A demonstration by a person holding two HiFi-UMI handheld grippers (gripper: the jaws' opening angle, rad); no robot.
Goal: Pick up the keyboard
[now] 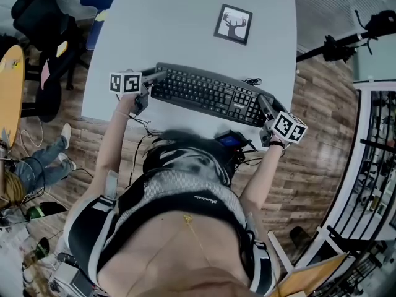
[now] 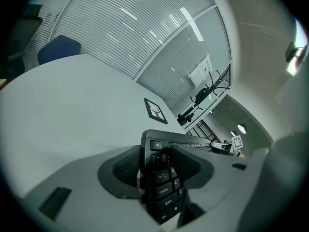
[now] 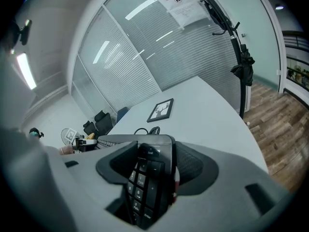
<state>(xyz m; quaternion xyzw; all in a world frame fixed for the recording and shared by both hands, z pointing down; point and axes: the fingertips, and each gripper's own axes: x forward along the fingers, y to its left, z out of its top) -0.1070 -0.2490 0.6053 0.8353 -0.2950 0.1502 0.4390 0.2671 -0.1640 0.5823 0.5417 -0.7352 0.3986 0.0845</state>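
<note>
— Black plastic keyboard [image 1: 207, 93]: where is it, and what has hold of it?

— It sits crosswise at the near edge of the pale grey surface [image 1: 173, 30], and I have it by both short ends. My left gripper [image 2: 157, 166] is clamped on the left end by the Esc key. My right gripper [image 3: 154, 166] is clamped on the number-pad end. On each, the pads press the top and the underside.

— Which step is that?

— The lift, I judge, since both grips are made. Next I need to raise both hands together and level, so the board neither tilts nor twists. I also need to leave slack for the thin black cable [image 1: 250, 80] at its far right corner.

— Anything you can't make out?

— Whether the underside is clear of the surface, because no view shows the gap. My own body covers the surface's near edge in the head view. I can't tell where the cable leads. The small black-framed picture [image 1: 233, 23] lies well apart on the far side.
</note>
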